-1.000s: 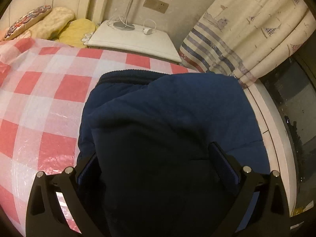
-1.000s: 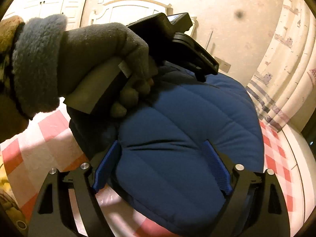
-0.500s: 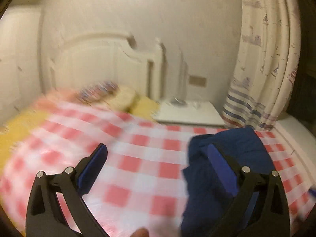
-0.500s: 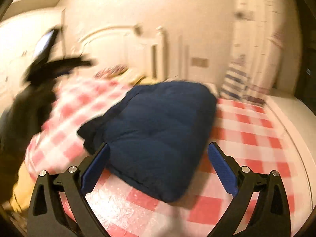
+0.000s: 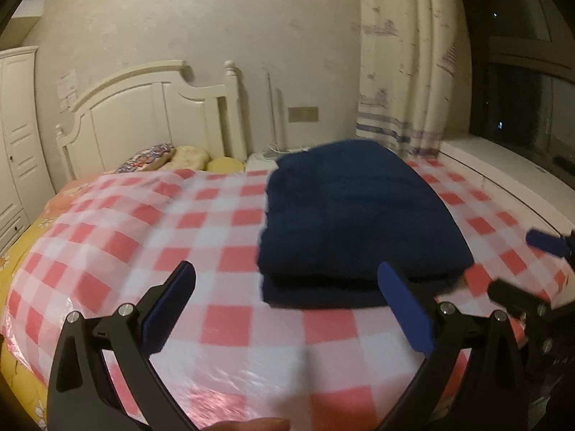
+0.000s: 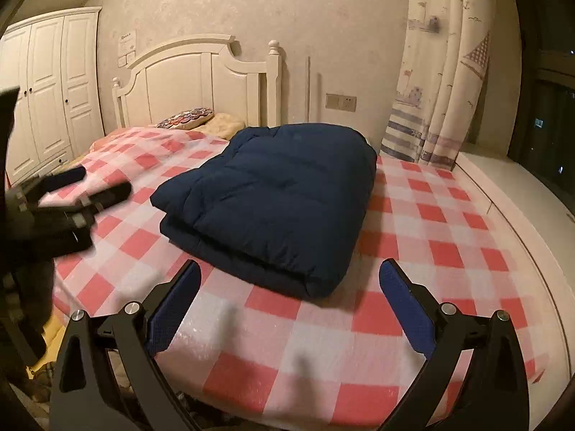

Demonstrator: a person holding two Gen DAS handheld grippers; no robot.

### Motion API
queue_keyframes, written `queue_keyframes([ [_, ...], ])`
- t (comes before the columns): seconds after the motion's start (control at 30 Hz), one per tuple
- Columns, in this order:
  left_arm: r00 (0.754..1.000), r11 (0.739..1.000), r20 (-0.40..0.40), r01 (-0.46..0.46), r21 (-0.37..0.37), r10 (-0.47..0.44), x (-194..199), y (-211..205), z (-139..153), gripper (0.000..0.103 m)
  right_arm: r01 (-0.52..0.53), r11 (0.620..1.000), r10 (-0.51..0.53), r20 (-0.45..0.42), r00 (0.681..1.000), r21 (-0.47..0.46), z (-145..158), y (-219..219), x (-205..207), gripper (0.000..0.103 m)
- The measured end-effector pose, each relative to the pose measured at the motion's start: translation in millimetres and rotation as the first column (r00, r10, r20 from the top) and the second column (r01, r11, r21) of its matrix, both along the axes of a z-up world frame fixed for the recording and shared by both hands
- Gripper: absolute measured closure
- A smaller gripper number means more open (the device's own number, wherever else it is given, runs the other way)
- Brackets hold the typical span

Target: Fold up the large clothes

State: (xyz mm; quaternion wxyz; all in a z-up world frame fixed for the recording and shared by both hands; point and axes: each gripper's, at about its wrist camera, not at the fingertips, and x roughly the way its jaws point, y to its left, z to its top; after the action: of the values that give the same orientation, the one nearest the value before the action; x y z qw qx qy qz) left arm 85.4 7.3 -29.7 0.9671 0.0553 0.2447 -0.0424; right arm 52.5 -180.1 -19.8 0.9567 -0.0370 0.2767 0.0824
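Left gripper [image 5: 285,300] in the near foreground, jaws spread wide, nothing between the blue pads [image 5: 404,312], hanging over the near edge of the bed [image 5: 215,352]. Right gripper [image 6: 289,303] same state: jaws wide apart, empty, above the bed's near edge. Each shows up in the other's view, blurred: right one at the right edge of the left view, left one at the left edge of the right view, held by a gloved hand [image 6: 39,237]. Neither touches the jacket [image 6: 273,197]. Bed is covered with a red-and-white check sheet [image 6: 413,251] under what looks like clear plastic, glossy near the front. Just beyond the grippers, the navy quilted jacket lies folded into a thick rectangular bundle, layers stacked, rounded fold facing the cameras, flat on the sheet and right of bed centre. Past it at the head of the bed: a patterned pillow [image 6: 187,116], a pale cushion [image 6: 226,122] beside it, and in the left view a yellow one [image 5: 224,164]. Behind those, a white headboard [image 6: 201,79] against a beige wall with a switch plate [image 6: 340,102]. White wardrobe [image 6: 50,86] far left. Nautical-print curtain [image 6: 445,72] far right, hanging beside a dark window [image 5: 521,79] with a pale sill running along the bed's right side.
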Motion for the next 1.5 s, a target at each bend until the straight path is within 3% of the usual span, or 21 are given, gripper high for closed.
queue_keyframes([
  [0.23, 1.000, 1.000, -0.026, 0.007, 0.012, -0.006, -4.9, -8.3, -13.9, 0.002, 0.046, 0.996, -0.046, 0.002, 0.999, 0.081, 0.4, -18.4, -1.3, 0.006],
  [1.5, 0.999, 1.000, -0.046, -0.026, 0.007, 0.026, 0.0, 5.4, -21.5, 0.002, 0.021, 0.998, -0.020, -0.016, 1.000, 0.061, -9.4, -3.6, 0.7, 0.006],
])
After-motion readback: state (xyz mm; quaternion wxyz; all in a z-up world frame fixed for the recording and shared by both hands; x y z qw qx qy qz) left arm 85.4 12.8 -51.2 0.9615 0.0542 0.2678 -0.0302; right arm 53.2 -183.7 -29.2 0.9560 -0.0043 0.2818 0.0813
